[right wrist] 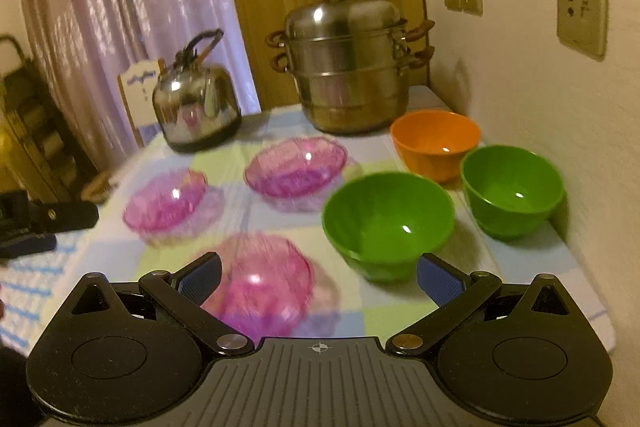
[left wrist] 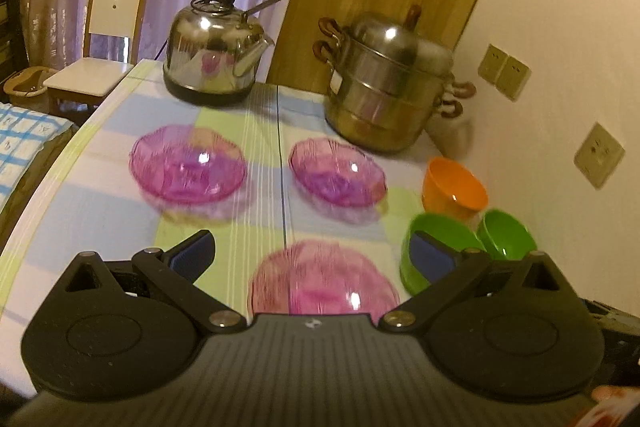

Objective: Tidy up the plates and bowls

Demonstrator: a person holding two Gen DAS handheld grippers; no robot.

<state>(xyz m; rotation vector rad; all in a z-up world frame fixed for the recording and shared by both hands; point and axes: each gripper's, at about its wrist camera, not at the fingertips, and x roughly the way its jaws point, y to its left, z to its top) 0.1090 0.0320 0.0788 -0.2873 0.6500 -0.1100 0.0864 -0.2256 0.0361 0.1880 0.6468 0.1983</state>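
Three pink glass plates lie on the checked tablecloth: a far left plate (left wrist: 188, 163) (right wrist: 166, 205), a far right plate (left wrist: 338, 173) (right wrist: 296, 167) and a near plate (left wrist: 322, 279) (right wrist: 264, 283). On the right stand an orange bowl (left wrist: 454, 187) (right wrist: 436, 141), a big green bowl (left wrist: 430, 253) (right wrist: 388, 223) and a smaller green bowl (left wrist: 506, 233) (right wrist: 512, 189). My left gripper (left wrist: 316, 253) is open and empty above the near plate. My right gripper (right wrist: 320, 277) is open and empty, between the near plate and the big green bowl.
A steel kettle (left wrist: 216, 55) (right wrist: 196, 103) and a stacked steel steamer pot (left wrist: 388, 83) (right wrist: 348, 67) stand at the back of the table. A wall with sockets (right wrist: 582, 13) runs along the right. A chair (left wrist: 100, 43) stands beyond the table's far left corner.
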